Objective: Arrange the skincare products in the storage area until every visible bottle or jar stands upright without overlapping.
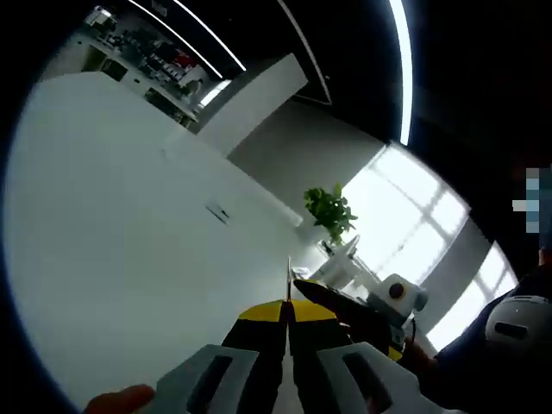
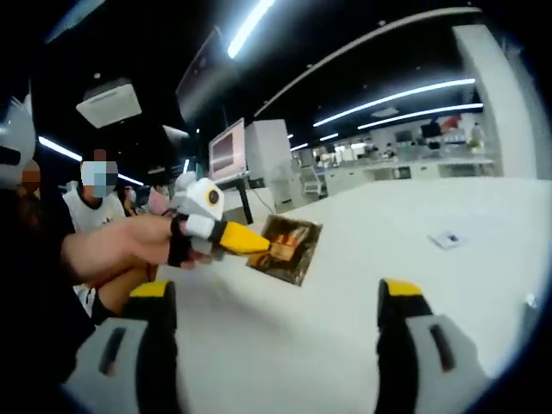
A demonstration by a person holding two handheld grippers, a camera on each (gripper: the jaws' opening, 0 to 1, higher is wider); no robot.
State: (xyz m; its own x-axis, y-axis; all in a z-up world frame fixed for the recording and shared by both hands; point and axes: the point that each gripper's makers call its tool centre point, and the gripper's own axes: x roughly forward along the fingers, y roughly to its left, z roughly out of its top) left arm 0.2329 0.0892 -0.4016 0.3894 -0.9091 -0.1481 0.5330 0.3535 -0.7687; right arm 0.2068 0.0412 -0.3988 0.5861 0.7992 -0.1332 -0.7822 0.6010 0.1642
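Note:
A flat brown and gold packet (image 2: 290,247) hangs in the air over the white table (image 2: 414,216), pinched at one edge by my left gripper (image 2: 263,246), which a hand holds. In the left gripper view that packet (image 1: 289,278) shows edge-on as a thin line above my left gripper (image 1: 286,312), whose yellow-tipped jaws are pressed together on it. My right gripper (image 2: 278,297) stands open, jaws wide apart with nothing between them, a short way in front of the packet. In the left gripper view my right gripper (image 1: 349,315) comes in from the right, close beside the left one.
A small flat card (image 2: 447,239) lies on the table farther right. A potted green plant (image 1: 330,211) stands by bright windows. A monitor (image 2: 228,151) and a seated person (image 2: 95,207) are beyond the table's left end.

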